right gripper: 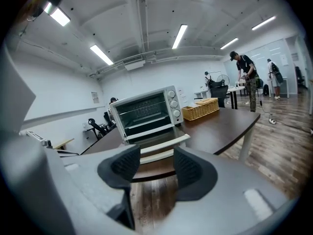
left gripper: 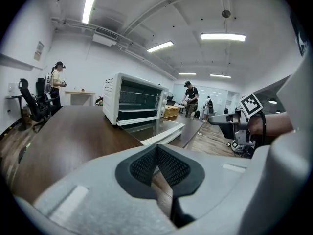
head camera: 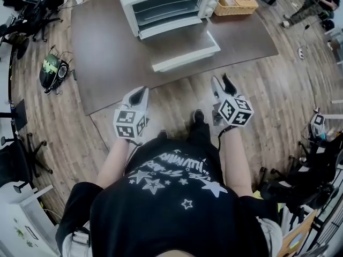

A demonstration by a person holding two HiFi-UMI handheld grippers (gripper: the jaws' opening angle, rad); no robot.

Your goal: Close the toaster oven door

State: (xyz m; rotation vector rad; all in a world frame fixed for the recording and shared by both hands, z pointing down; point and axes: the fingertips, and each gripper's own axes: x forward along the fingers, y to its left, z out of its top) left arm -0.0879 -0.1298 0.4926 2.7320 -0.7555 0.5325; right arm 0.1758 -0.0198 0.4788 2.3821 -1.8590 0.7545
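Note:
A white toaster oven [head camera: 166,4] stands on the far side of the brown table [head camera: 107,52]. Its glass door [head camera: 182,44] hangs open, lying flat toward me with the handle at the front. Both grippers hover over the wooden floor, short of the table's near edge. My left gripper [head camera: 138,96] has its dark pads touching with nothing between them; in its own view the oven [left gripper: 132,104] is ahead to the left. My right gripper [head camera: 222,84] is open and empty, and the door's handle [right gripper: 159,143] shows through the gap between its pads [right gripper: 124,165].
A wicker basket [head camera: 236,3] sits on the table to the right of the oven. A dark bag [head camera: 53,68] lies on the floor left of the table. Office chairs [head camera: 21,154] and equipment stand at both sides, and people [left gripper: 190,98] work in the background.

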